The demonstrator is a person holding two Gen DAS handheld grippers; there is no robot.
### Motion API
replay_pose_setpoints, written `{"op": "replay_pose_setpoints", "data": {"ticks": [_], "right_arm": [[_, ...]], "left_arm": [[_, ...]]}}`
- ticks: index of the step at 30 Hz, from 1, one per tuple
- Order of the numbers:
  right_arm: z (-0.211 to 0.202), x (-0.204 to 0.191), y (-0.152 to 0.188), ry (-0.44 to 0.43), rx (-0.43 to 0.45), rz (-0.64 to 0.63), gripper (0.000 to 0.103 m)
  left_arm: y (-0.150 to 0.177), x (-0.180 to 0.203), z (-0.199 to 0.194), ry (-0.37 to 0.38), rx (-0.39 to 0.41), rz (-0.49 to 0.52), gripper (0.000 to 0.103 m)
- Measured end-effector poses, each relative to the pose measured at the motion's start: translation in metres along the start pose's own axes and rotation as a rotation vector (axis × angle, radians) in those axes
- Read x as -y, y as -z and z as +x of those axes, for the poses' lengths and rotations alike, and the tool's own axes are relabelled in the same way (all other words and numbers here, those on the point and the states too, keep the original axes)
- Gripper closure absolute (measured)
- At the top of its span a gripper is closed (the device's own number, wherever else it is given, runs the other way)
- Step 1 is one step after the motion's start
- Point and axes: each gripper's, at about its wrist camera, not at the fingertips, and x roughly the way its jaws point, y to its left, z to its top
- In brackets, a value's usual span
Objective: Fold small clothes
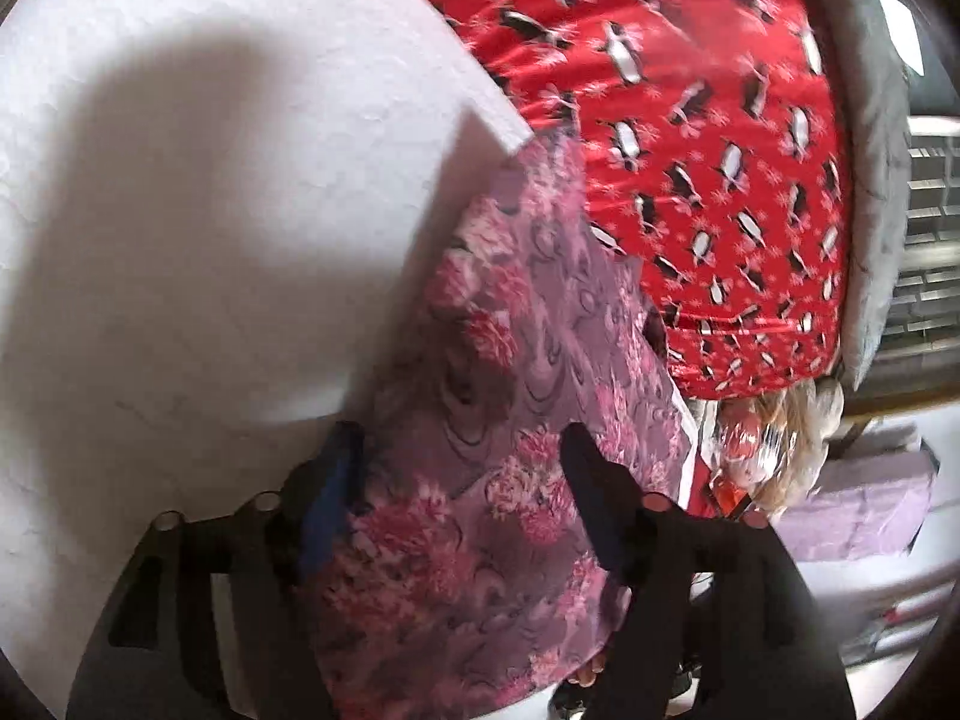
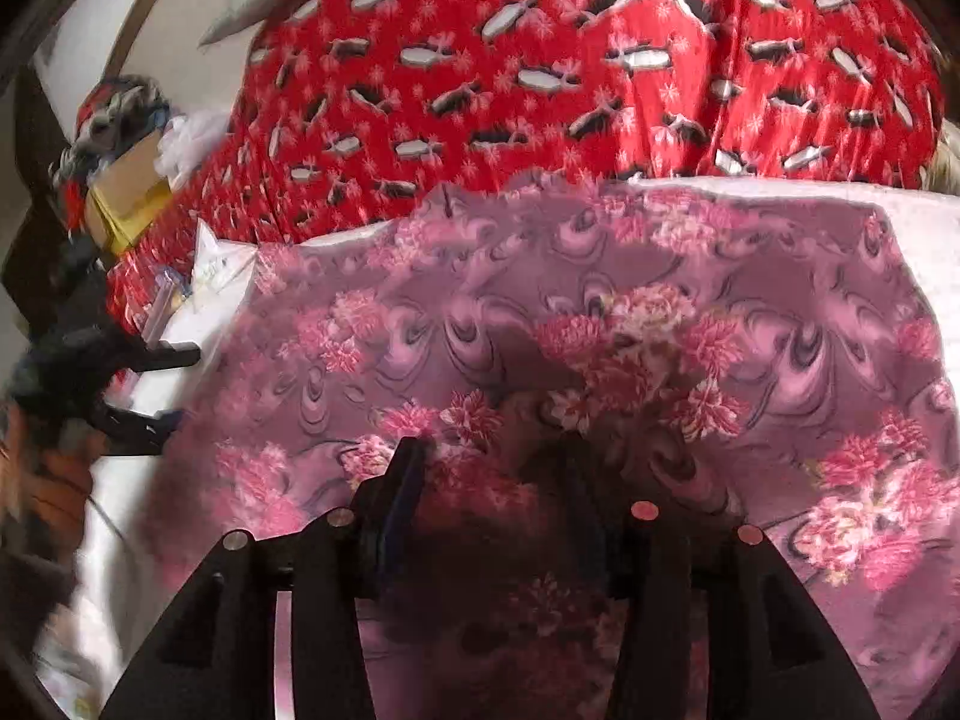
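Two grippers, one garment. The mauve, pink-flowered thin cloth garment [image 2: 600,324] fills the middle and lower part of the right wrist view, spread over a white surface [image 1: 210,180]; whether this is a bed or a tabletop I cannot tell. In the left wrist view it runs as a strip from centre to bottom.

Right gripper [image 2: 486,456]: jaws apart, cloth bunched up between them, not clamped so far as the frame shows. Left gripper [image 1: 462,444]: jaws apart, straddling the cloth's edge with the fabric passing between them. It also shows at the left edge of the right wrist view, just beside the garment's left border.

Behind, in the upper part of both frames: a red glossy fabric with a black-and-white penguin print [image 1: 690,150], touching or overlapping the garment's far edge.

Handling, as judgement: light, limp, probably a bit slippery, and not fragile. It will sag and wrinkle if taken mid-panel. Better to pinch at hems or corners, one gripper each, and keep the edge taut while folding.

Containers: a tan cardboard box [image 2: 129,192] at the upper left of the right wrist view, with bundled dark and red fabric on top; contents otherwise unclear.
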Motion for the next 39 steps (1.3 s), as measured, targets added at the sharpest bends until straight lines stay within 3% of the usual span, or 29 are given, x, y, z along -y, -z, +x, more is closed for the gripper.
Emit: {"op": "replay_pose_setpoints", "data": {"ticks": [1, 3, 4, 5, 6, 7, 10, 19, 30, 39], "right_arm": [[0.000, -0.001, 0.002, 0.008, 0.005, -0.010, 0.054], [-0.001, 0.000, 0.000, 0.006, -0.001, 0.004, 0.054], [-0.002, 0.001, 0.001, 0.001, -0.001, 0.009, 0.054], [-0.002, 0.003, 0.003, -0.004, 0.002, 0.012, 0.054], [-0.003, 0.004, 0.004, -0.008, 0.002, 0.016, 0.054], [-0.003, 0.004, 0.005, -0.007, 0.003, 0.015, 0.054], [-0.002, 0.004, 0.004, -0.005, 0.006, 0.013, 0.054], [-0.002, 0.003, 0.005, -0.005, -0.006, 0.021, 0.054], [-0.042, 0.022, 0.010, 0.008, -0.007, 0.064, 0.055], [-0.075, 0.052, 0.015, 0.044, 0.016, 0.083, 0.055]], "left_arm": [[0.001, 0.003, -0.002, 0.005, -0.002, 0.018, 0.023], [0.003, 0.011, 0.000, 0.002, -0.023, 0.049, 0.024], [0.004, 0.017, 0.002, 0.003, -0.037, 0.070, 0.031], [0.005, 0.021, 0.003, -0.004, -0.050, 0.088, 0.042], [0.008, 0.026, 0.006, -0.037, -0.065, 0.113, 0.068], [0.010, 0.030, 0.007, -0.070, -0.071, 0.133, 0.081], [0.016, 0.037, 0.003, -0.102, -0.042, 0.141, 0.083], [0.026, 0.081, -0.025, -0.037, 0.028, 0.157, 0.085], [0.053, 0.152, -0.022, 0.006, 0.022, 0.224, 0.086], [0.062, 0.159, -0.013, -0.026, 0.018, 0.191, 0.087]]}}
